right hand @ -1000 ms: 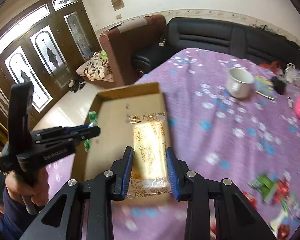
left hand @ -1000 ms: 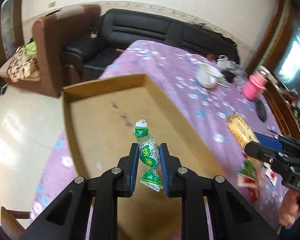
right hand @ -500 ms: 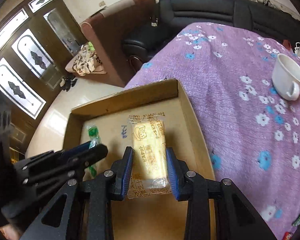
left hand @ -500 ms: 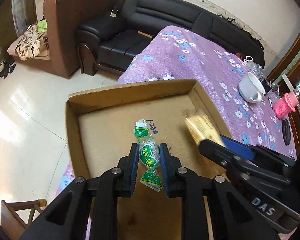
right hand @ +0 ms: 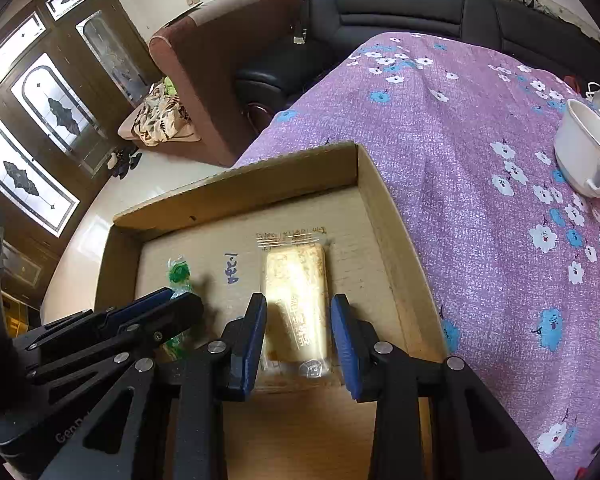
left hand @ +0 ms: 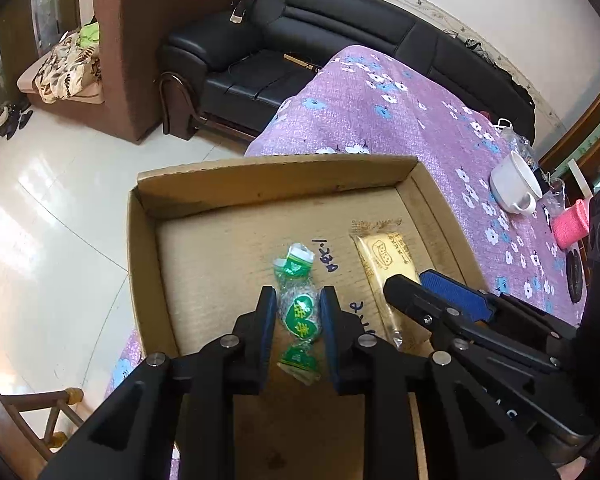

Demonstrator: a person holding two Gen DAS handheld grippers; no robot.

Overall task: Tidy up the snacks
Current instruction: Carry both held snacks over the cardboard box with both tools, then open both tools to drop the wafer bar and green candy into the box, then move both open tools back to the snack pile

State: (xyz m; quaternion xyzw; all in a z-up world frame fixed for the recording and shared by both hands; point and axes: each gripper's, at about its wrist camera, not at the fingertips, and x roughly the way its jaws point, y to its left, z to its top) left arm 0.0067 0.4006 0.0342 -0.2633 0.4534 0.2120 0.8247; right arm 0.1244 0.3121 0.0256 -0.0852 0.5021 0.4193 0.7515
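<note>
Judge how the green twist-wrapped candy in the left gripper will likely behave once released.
The green twist-wrapped candy looks small, so probably light. Its crinkled wrapper ends seem floppy. Its rounded middle might roll slightly on the flat cardboard box floor.

Both wrist cameras looked steeply down along their own fingers, close over the box — the left from its left half, the right from its right half. Each caught the other gripper at its edge, and both shared the tablecloth and sofa beyond.
</note>
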